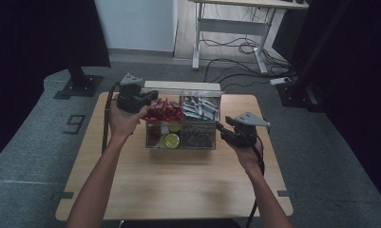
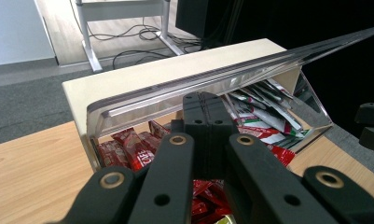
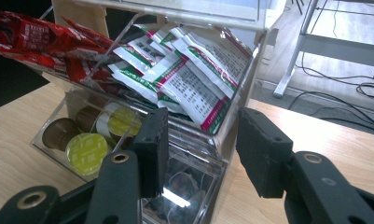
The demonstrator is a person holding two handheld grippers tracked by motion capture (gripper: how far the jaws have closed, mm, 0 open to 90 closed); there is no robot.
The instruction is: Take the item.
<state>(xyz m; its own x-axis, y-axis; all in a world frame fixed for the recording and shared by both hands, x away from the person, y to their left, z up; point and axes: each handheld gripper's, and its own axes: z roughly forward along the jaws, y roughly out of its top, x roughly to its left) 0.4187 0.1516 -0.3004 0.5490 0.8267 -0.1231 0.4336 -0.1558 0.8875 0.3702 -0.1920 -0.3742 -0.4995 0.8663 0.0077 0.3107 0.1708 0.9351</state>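
A clear acrylic organizer (image 1: 181, 145) stands at the middle back of the wooden table (image 1: 178, 180). It holds red packets (image 1: 163, 111) (image 2: 128, 149) (image 3: 31, 37), white sachets (image 1: 200, 108) (image 2: 268, 112) (image 3: 194, 79), foil-topped capsules (image 1: 170, 140) (image 3: 86, 149) and tea bags (image 1: 197, 135) (image 3: 180, 182). Its clear lid (image 2: 231, 74) is raised. My left gripper (image 1: 150, 99) (image 2: 205, 100) is shut, with its tips against the lid's lower edge above the red packets. My right gripper (image 1: 222, 128) (image 3: 205, 154) is open, and its jaws straddle the organizer's right front wall (image 3: 231, 121).
A cream block (image 1: 181, 85) (image 2: 166, 70) stands right behind the organizer at the table's back edge. Beyond the table are grey floor, a white desk frame (image 1: 233, 28) with cables (image 1: 240, 47), and a black stand base (image 1: 79, 85) at the left.
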